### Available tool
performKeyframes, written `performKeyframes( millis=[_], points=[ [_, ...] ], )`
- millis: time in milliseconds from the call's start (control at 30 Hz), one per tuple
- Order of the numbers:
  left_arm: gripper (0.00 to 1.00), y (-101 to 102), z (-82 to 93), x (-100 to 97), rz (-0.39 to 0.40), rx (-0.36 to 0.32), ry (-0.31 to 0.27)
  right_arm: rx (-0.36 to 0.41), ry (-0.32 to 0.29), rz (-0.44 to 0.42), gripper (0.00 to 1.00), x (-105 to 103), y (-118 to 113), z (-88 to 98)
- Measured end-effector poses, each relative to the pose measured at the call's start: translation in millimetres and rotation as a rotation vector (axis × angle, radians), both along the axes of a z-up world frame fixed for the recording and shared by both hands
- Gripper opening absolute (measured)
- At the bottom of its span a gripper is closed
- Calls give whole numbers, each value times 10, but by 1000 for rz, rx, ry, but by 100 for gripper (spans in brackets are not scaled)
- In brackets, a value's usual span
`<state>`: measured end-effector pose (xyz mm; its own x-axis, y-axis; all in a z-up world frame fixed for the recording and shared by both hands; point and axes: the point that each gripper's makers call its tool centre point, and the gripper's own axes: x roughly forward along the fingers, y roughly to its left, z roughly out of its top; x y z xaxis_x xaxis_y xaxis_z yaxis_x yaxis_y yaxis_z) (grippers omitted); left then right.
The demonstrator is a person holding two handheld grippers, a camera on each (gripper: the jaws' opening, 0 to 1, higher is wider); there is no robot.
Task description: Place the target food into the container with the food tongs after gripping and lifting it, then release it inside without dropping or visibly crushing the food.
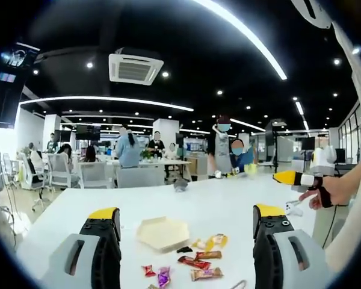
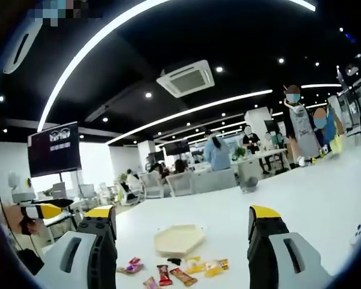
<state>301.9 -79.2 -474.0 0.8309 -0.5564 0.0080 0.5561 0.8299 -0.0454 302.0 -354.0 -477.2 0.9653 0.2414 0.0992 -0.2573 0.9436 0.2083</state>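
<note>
On the white table (image 1: 228, 205) lies a cream hexagonal container (image 1: 162, 232), its inside bare. Just right of and nearer than it lie several wrapped snacks: a red-brown one (image 1: 195, 262), a tan one (image 1: 207, 274), a yellow one (image 1: 216, 242) and a purple one (image 1: 163, 277). My left gripper (image 1: 186, 221) hangs open above them, holding nothing. In the right gripper view the container (image 2: 179, 239) and snacks (image 2: 183, 276) sit below my open right gripper (image 2: 183, 218). Each gripper's yellow tip shows in the other's view: the right gripper (image 1: 293, 178), the left gripper (image 2: 45, 210).
A small dark object (image 1: 180, 185) sits at the table's far edge. Beyond it are white desks, chairs (image 1: 60, 171) and several people standing and sitting. A hand (image 1: 328, 191) holds the right gripper beside the table's right edge. A small white item (image 1: 293, 208) lies there.
</note>
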Motion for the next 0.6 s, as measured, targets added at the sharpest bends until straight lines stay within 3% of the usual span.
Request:
performKeyframes(
  millis=[167, 267, 367, 600],
  points=[
    [90, 55, 3, 0, 19, -40, 15, 1, 8, -7, 92, -16, -12, -45],
    [90, 47, -22, -18, 13, -12, 18, 1, 12, -12, 92, -33, -30, -82],
    [91, 61, -33, -12, 19, -15, 24, -7, 46, 2, 92, -44, -16, -157],
    [91, 67, -103, -5, 26, -13, 35, -11, 54, 6, 91, -16, -23, -176]
  ],
)
